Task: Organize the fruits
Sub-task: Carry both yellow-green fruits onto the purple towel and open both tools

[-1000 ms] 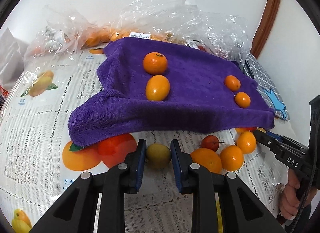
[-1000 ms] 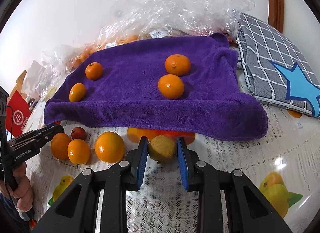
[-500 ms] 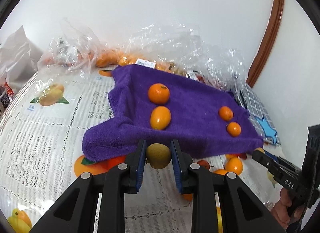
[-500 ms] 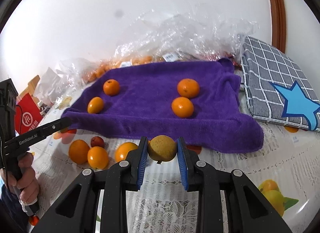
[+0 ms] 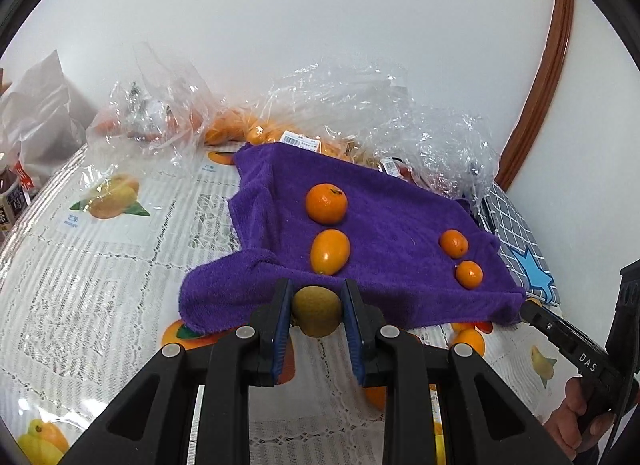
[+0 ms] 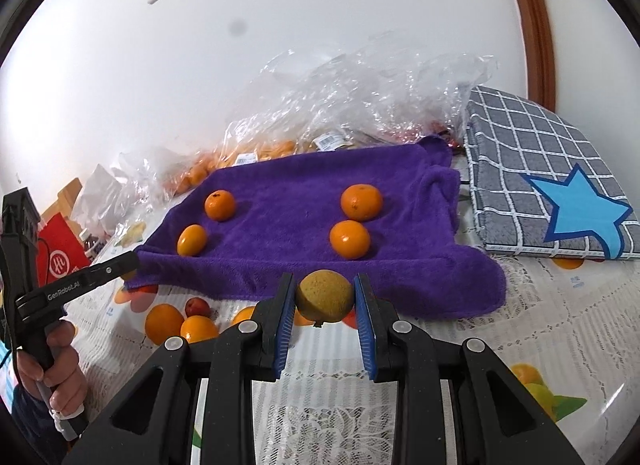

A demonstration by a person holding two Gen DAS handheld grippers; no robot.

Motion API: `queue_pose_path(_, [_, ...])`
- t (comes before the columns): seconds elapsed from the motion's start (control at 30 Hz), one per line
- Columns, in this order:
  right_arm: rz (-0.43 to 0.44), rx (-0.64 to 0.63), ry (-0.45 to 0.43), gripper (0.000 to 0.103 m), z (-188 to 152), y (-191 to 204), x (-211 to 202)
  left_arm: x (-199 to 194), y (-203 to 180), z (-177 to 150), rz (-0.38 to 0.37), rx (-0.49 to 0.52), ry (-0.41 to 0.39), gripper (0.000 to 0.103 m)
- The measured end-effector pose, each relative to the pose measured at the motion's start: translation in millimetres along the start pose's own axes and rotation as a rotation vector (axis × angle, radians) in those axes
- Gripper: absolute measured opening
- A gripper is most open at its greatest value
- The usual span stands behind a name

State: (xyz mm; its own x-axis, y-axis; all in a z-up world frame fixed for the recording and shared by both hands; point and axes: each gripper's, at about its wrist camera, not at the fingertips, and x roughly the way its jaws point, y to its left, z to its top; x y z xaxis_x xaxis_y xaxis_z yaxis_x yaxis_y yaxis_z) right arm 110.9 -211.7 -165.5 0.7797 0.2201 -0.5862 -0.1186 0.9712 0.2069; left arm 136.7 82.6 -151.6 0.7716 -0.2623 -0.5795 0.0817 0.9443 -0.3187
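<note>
My left gripper is shut on a yellow-green pear and holds it above the table, just before the front edge of the purple towel. My right gripper is shut on a second yellow-green pear, also held before the towel. Several oranges lie on the towel in two pairs, one an oval orange. Loose oranges and a small red fruit lie on the tablecloth in front of the towel. Each gripper shows at the edge of the other's view.
Crumpled clear plastic bags with more oranges lie behind the towel by the wall. A grey checked cushion with a blue star sits at the right. A red box and white bags stand at the left. The tablecloth has lace and fruit prints.
Both grippers have lifted their pears off the table and risen. The towel and the loose fruit now sit lower and farther off in both views.
</note>
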Motion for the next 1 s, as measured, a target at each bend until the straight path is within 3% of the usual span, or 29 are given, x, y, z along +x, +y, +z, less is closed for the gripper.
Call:
queue_pose_path(0.23, [-0.011, 0.048, 0.008, 0.029, 13.5, -13.5, 0.3, -7.4, 1.1, 12.8, 0.024, -0.001, -0.032, 0.024])
queue_pose_path(0.37, [-0.043, 0.001, -0.005, 0.029, 32.2, -14.3, 0.8, -7.4, -8.2, 31.7, 0.036, 0.022, -0.044, 0.024])
queue_pose_path(0.7, [-0.085, -0.059, 0.002, 0.029, 82.0, -20.8, 38.3, 50.4, -23.2, 69.5, 0.064, -0.014, -0.016, 0.024])
queue_pose_path(1.0, [-0.073, -0.02, 0.095, 0.029, 65.0, -37.5, 79.7, 90.1, -7.5, 54.2, 0.032, -0.05, 0.033, 0.024])
